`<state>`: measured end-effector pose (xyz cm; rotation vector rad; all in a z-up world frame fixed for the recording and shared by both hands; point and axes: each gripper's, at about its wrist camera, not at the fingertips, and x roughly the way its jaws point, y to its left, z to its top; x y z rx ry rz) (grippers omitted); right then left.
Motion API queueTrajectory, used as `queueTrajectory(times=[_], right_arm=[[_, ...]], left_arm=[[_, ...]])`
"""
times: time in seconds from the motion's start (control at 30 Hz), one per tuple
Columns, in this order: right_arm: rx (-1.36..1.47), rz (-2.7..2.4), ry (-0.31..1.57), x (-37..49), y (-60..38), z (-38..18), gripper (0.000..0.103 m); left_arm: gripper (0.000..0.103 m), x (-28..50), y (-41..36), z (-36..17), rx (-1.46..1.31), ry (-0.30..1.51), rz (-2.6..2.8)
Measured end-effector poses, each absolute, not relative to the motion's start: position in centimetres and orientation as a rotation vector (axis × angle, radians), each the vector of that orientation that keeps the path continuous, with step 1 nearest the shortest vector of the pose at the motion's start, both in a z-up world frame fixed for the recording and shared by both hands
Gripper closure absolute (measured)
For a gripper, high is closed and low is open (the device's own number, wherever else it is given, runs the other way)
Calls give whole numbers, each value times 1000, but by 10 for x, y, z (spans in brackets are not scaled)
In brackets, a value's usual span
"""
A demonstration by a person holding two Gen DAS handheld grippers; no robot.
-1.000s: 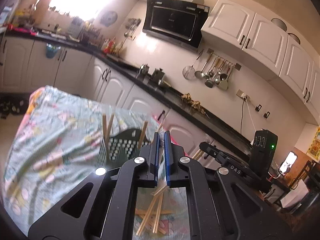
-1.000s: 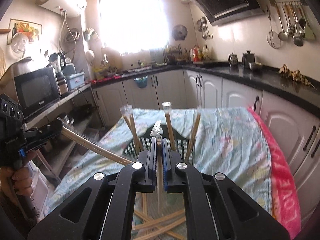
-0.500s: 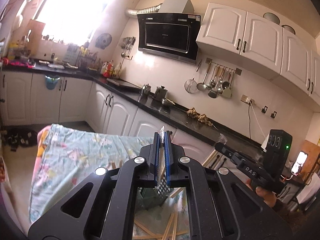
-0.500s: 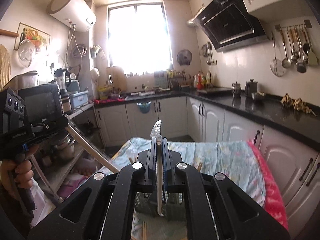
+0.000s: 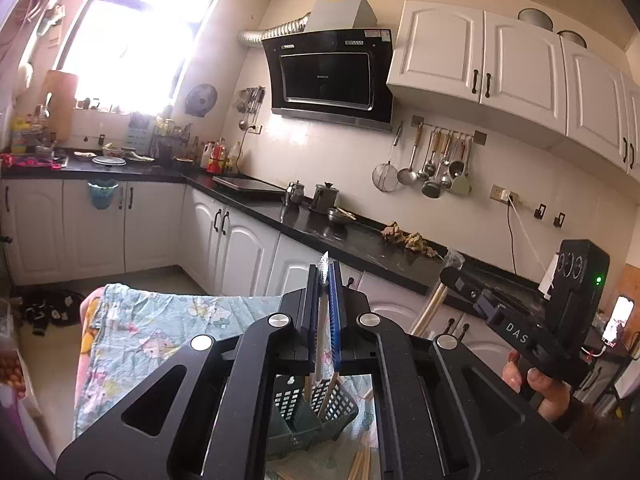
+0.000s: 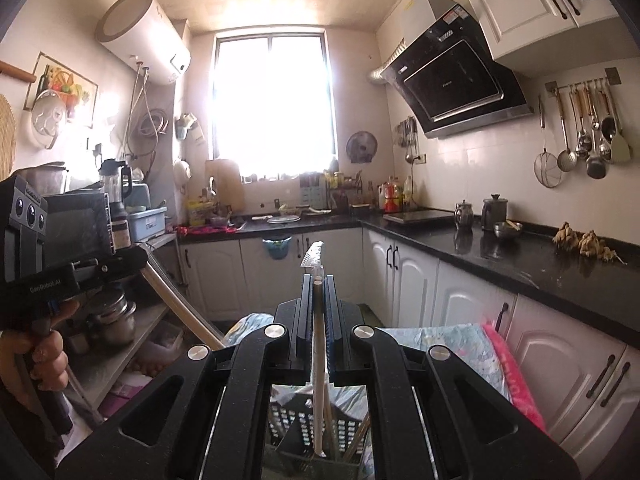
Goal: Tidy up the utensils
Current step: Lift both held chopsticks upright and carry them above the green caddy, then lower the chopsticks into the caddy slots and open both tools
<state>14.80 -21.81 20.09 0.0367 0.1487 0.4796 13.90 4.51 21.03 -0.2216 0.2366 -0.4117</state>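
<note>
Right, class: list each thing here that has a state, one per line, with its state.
Left hand-held gripper: shut on wrapped chopsticks.
Right hand-held gripper: shut on another wrapped pair.
Utensil basket: upright on the cloth-covered table, chopsticks standing in it.
Wall cabinet doors: closed.

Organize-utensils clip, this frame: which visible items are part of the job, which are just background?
In play:
- left gripper, shut on a wrapped chopstick pair
- right gripper, shut on another wrapped pair
- dark slotted utensil basket on the floral cloth
- loose chopsticks on the cloth

Background:
- hanging ladles
- range hood
- kettle
- water heater
</note>
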Motion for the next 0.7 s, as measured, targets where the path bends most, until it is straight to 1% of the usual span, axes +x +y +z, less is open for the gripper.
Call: queueTrajectory(times=[0.3, 0.7], right_arm=[[24, 455, 134, 163, -216, 204, 98], [36, 449, 146, 181, -212, 180, 98]], left_arm=[[101, 156, 33, 195, -199, 283, -405], [101, 170, 28, 165, -209, 346, -402]])
